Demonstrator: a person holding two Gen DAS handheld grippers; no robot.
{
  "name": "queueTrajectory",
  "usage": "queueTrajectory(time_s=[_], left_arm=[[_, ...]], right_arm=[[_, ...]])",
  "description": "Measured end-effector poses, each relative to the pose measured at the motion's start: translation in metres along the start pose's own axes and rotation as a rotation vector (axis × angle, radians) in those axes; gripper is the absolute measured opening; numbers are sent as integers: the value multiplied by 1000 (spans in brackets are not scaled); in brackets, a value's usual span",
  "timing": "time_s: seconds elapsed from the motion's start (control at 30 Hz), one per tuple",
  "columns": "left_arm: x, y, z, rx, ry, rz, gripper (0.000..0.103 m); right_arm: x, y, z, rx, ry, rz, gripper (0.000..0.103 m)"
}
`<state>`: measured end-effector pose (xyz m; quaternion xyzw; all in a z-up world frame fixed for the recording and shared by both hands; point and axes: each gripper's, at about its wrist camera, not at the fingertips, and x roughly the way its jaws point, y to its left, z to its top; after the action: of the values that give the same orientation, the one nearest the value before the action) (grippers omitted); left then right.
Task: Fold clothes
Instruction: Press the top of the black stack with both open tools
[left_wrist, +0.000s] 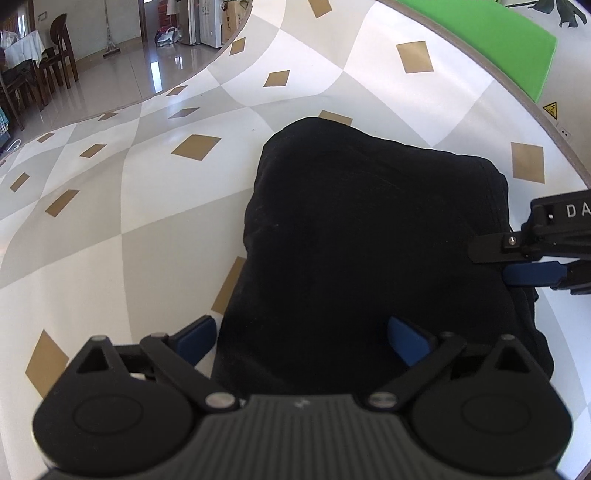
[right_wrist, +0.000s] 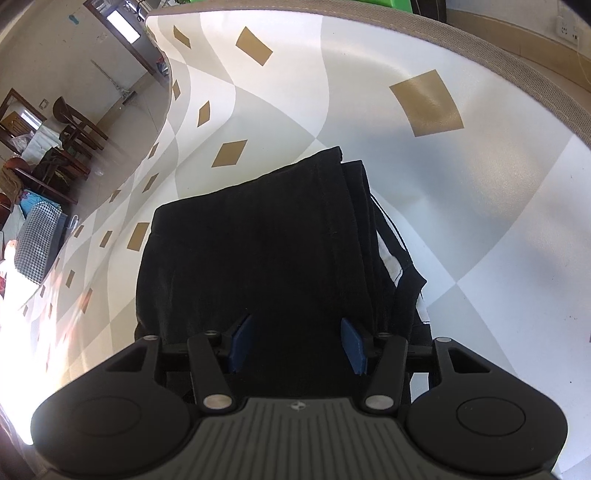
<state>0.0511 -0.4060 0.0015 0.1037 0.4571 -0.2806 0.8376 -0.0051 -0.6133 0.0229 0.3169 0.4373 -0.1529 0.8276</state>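
Folded black garment (left_wrist: 369, 251) flat on checkered tabletop (left_wrist: 110, 229). Left gripper (left_wrist: 301, 338) jaws spread wide, released, straddling its near edge. Right gripper (right_wrist: 297, 341) jaws half-parted over cloth, grasp uncertain. Right view alone reveals stacked layers along right edge.

light: bright daylight | glare: blown-out lower left, right-wrist view | edges: strong fisheye warp | focus: sharp

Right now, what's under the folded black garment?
The black garment lies on the diamond-patterned tablecloth. Its own layers show along its right edge; anything beneath it is covered.
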Motion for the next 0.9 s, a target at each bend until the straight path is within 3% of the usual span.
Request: queueTrajectory(time_s=[0.2,0.9], left_arm=[[-13,-2,-3,39,-6,34,100],[-85,-26,-22,151,-23,39,103]], right_arm=[[-6,13,-1,-76,-1,-54,52],[-49,22,-15,-30,-25,-193,55]])
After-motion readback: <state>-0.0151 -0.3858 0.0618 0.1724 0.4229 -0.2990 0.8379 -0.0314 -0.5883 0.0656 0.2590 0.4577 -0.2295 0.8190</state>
